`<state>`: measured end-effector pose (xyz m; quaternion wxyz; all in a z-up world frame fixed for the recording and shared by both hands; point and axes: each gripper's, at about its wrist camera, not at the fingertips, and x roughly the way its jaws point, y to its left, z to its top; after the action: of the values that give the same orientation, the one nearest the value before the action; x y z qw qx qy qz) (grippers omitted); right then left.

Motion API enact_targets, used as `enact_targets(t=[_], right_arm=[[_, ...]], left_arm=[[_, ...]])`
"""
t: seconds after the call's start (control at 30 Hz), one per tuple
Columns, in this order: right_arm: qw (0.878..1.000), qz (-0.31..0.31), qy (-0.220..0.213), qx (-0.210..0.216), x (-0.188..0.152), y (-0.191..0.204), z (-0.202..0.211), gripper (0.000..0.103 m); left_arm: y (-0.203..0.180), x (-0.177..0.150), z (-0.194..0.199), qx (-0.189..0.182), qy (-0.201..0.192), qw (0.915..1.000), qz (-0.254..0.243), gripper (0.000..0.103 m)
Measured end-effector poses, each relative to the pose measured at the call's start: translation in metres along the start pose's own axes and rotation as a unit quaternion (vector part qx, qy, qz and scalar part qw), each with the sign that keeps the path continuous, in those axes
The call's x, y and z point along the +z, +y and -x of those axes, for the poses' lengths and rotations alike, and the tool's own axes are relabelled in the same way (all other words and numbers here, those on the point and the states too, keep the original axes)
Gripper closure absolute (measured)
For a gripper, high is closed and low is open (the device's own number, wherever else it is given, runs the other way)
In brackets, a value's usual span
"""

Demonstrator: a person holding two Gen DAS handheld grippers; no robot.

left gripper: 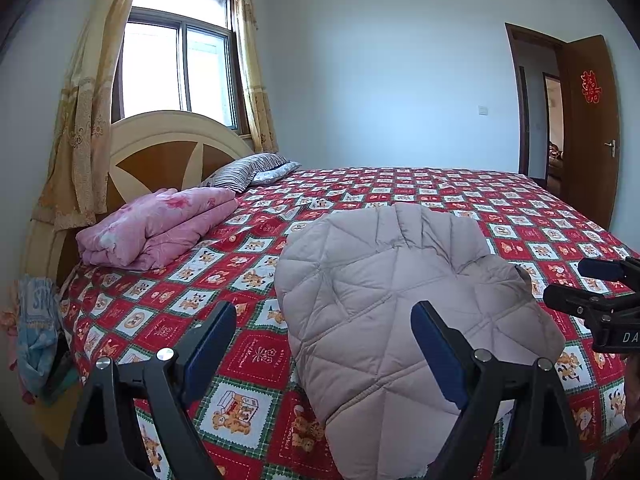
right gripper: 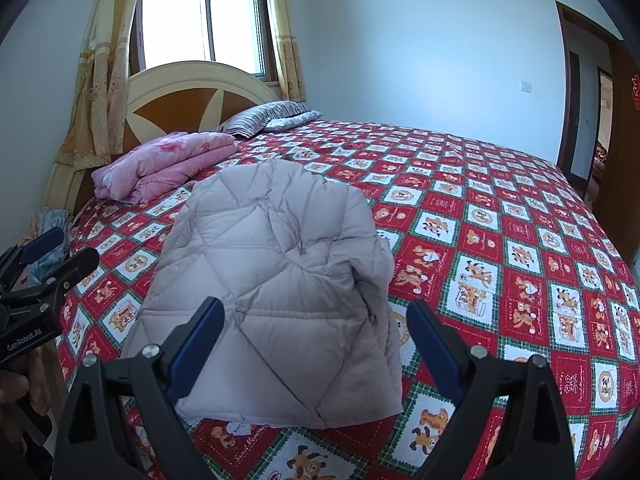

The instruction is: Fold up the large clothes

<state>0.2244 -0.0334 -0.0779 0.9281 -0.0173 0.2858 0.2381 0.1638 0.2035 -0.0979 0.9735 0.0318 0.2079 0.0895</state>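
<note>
Two tongs are hovering over the bed (right gripper: 520, 216), and you are holding both spread wide with nothing between the fingers. The left tongs (left gripper: 324, 354) are pointing at the near left part of the jacket (left gripper: 400, 300); the right tongs (right gripper: 316, 344) are pointing at its near right edge. The jacket is lying on the bedspread near the bed's front edge, apparently folded into a puffy bundle, with a loose flap sagging along its right side. A pink quilt (right gripper: 164, 164) and a pillow (right gripper: 260, 118) are resting well apart from it, by the headboard.

Risks from here, as judgement: the padded fabric is looking springy, so any fold you are making may be popping back open once released. If you are pinching only the top layer, the bundle may be unrolling as you lift. The loose right flap may be slipping out and spoiling the shape. Dragging the jacket may be rucking the bedspread beneath it.
</note>
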Motion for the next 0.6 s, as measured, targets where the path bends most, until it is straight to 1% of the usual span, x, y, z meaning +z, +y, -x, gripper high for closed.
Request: enact_targets(t=[0.6], right_arm=[[1.0, -0.001, 0.0, -0.001, -0.0013, -0.0001, 0.0005, 0.008]], left_arm=[[-0.0004, 0.0, -0.0008, -0.002, 0.001, 1.0, 0.001, 0.013]])
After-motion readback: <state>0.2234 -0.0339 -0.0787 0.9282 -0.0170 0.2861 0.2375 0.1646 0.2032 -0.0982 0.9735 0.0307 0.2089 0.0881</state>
